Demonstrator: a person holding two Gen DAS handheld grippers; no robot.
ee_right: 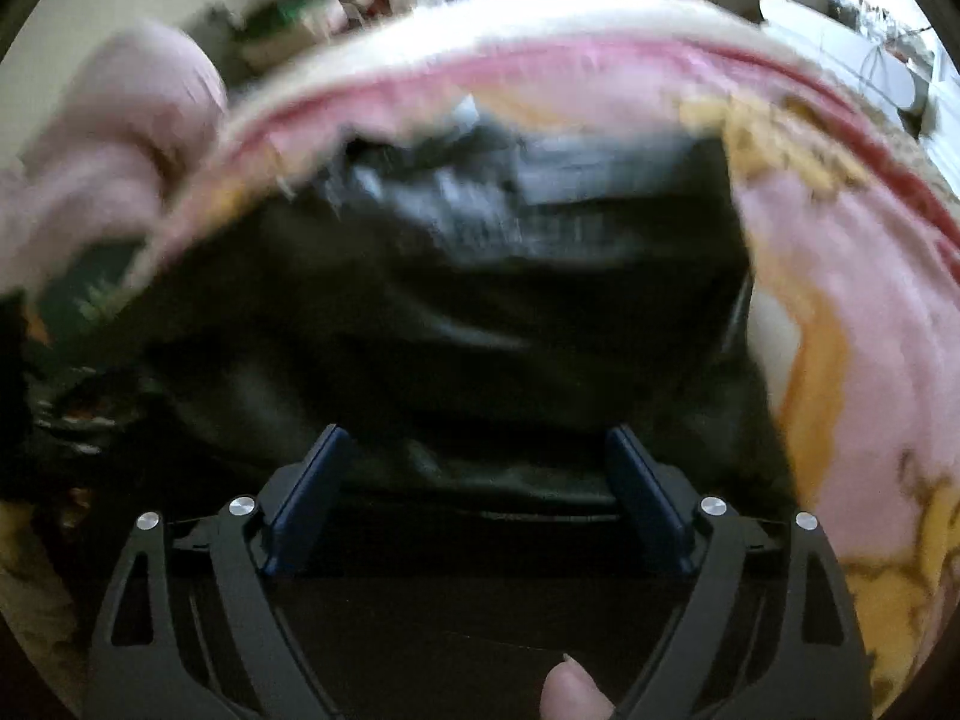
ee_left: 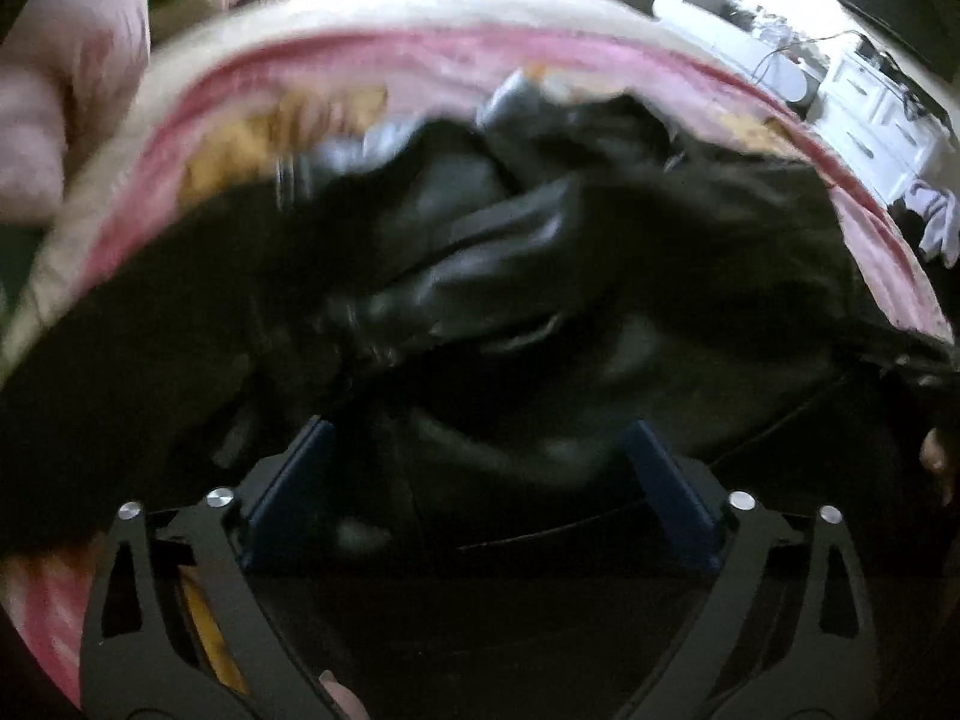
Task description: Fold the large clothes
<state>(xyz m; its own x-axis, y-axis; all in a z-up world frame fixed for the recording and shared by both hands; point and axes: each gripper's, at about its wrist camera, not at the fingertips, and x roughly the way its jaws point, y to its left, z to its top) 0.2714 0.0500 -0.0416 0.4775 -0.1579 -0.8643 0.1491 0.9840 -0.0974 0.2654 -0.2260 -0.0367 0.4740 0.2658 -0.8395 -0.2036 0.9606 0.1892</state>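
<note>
Left claw: the left claw (ee_left: 480,438) stands wide open, its blue pads well apart, gripping nothing; dark cloth fills the gap between and ahead of the pads.
Right claw: the right claw (ee_right: 477,444) is likewise spread wide with nothing clamped; dark cloth lies between its blue pads.
Garment, left view: the black garment (ee_left: 480,252) lies crumpled directly in front of the claw, reaching from the fingertips up across the middle of the view; motion blur hides whether the pads touch it.
Garment, right view: the same black garment (ee_right: 480,312) spreads flatter ahead of the claw, with a greyish patch at its far edge.
Bed cover: a pink and yellow blanket (ee_right: 852,330) lies under the garment, showing around its far and right sides.
Pillow: a pale pink pillow (ee_left: 66,78) sits at far left.
Room beyond: a white dresser (ee_left: 882,114) stands at far right.
</note>
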